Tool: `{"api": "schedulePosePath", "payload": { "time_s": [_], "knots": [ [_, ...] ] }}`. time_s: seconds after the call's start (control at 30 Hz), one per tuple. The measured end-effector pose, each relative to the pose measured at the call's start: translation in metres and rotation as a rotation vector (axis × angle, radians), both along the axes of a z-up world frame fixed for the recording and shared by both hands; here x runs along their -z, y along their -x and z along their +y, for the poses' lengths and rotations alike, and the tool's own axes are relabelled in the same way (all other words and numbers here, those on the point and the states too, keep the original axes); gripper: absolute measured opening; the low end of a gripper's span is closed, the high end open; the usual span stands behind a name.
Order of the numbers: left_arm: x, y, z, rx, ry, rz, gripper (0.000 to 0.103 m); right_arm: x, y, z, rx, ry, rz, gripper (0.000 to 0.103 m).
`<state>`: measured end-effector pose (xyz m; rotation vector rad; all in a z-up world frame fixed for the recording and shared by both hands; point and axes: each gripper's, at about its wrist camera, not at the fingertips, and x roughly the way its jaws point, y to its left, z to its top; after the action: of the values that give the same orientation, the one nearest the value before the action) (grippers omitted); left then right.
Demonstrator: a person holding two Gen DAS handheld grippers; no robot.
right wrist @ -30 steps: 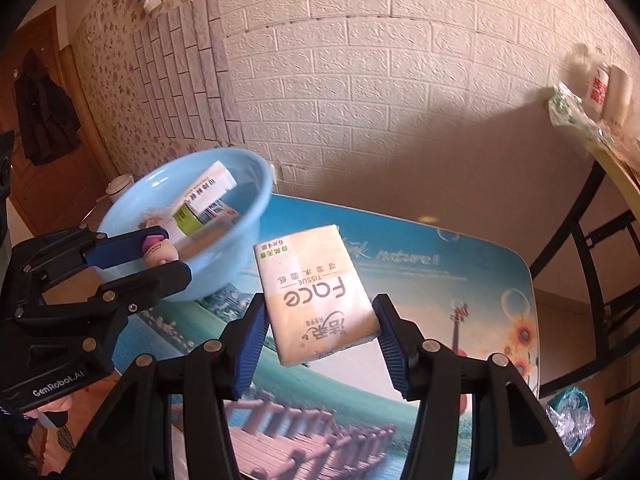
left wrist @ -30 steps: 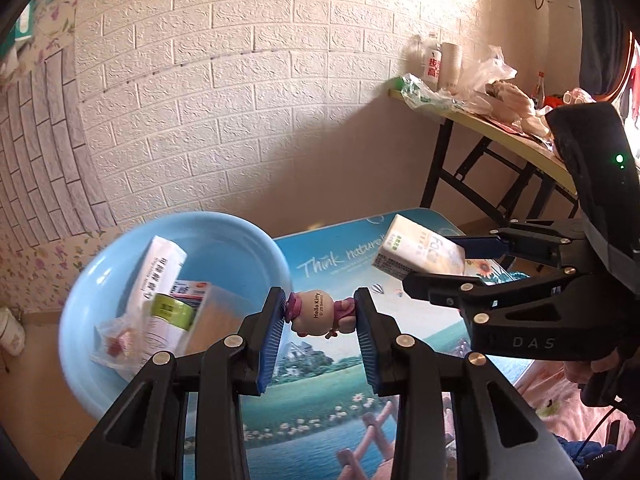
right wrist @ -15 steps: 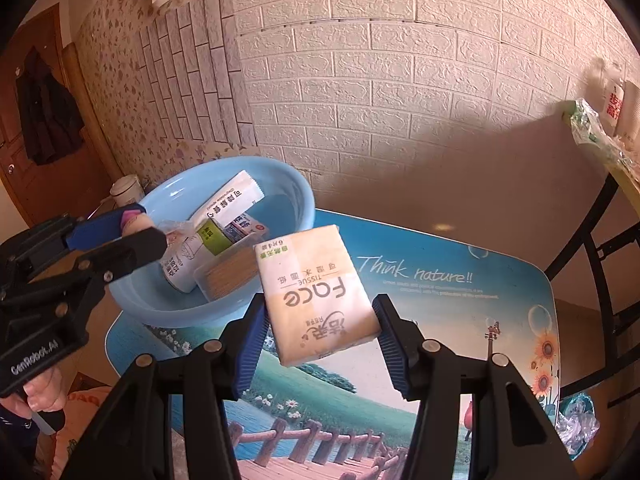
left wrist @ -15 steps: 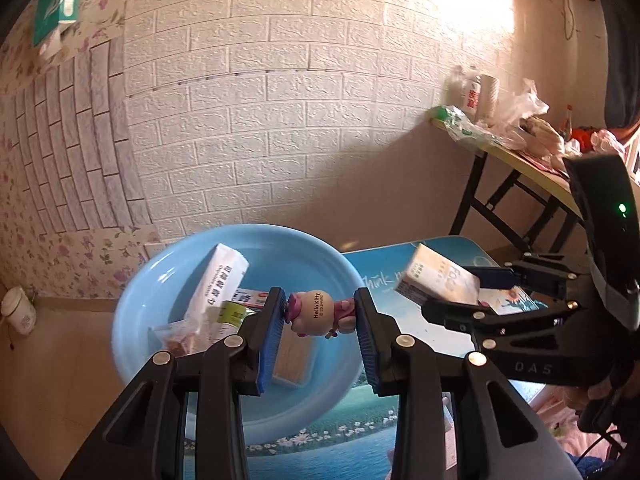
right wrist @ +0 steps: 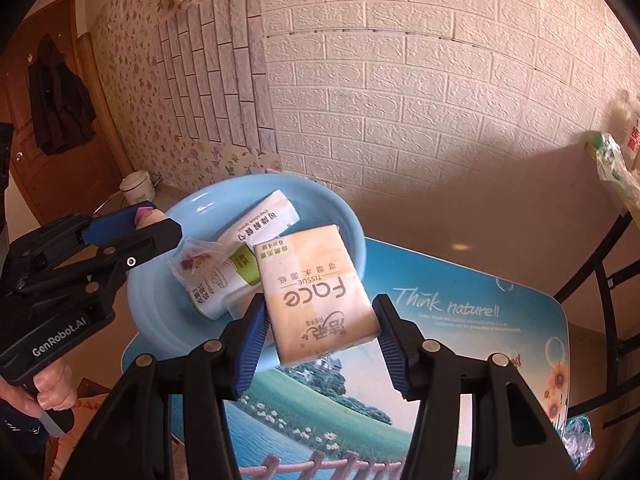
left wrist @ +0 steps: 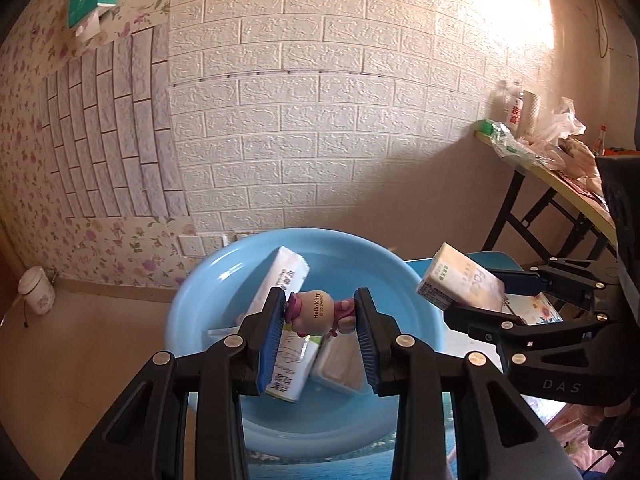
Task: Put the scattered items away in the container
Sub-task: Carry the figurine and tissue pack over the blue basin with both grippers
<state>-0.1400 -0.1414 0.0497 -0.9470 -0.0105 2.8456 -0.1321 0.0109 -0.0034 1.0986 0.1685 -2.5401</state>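
Observation:
My left gripper (left wrist: 320,328) is shut on a small pink Hello Kitty figure (left wrist: 318,313) and holds it above the light blue basin (left wrist: 200,300). My right gripper (right wrist: 320,328) is shut on a cream Face tissue pack (right wrist: 314,292) and holds it over the basin's (right wrist: 348,220) right rim. The pack also shows in the left wrist view (left wrist: 460,284), just right of the basin. Inside the basin lie a white tube-shaped pack (right wrist: 256,224), a small clear bag (right wrist: 192,260) and a flat box (left wrist: 340,368).
The basin stands on the left end of a low table with a printed landscape top (right wrist: 460,320). A white brick wall is behind. A folding table (left wrist: 560,168) with bottles and bags stands at the right. A white jar (left wrist: 36,296) sits on the floor at the left.
Both grippers have moved left toward the basin with their loads. The figure is now over the basin's middle and the tissue pack has reached its right rim.

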Motion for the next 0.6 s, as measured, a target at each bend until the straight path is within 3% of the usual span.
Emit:
{"api": "schedulePosePath", "payload": {
  "time_s": [0.6],
  "knots": [
    [0.031, 0.029, -0.031, -0.02, -0.014, -0.059, 0.033, 0.027, 0.024, -0.047, -0.059, -0.023, -0.05, 0.054]
  ]
}}
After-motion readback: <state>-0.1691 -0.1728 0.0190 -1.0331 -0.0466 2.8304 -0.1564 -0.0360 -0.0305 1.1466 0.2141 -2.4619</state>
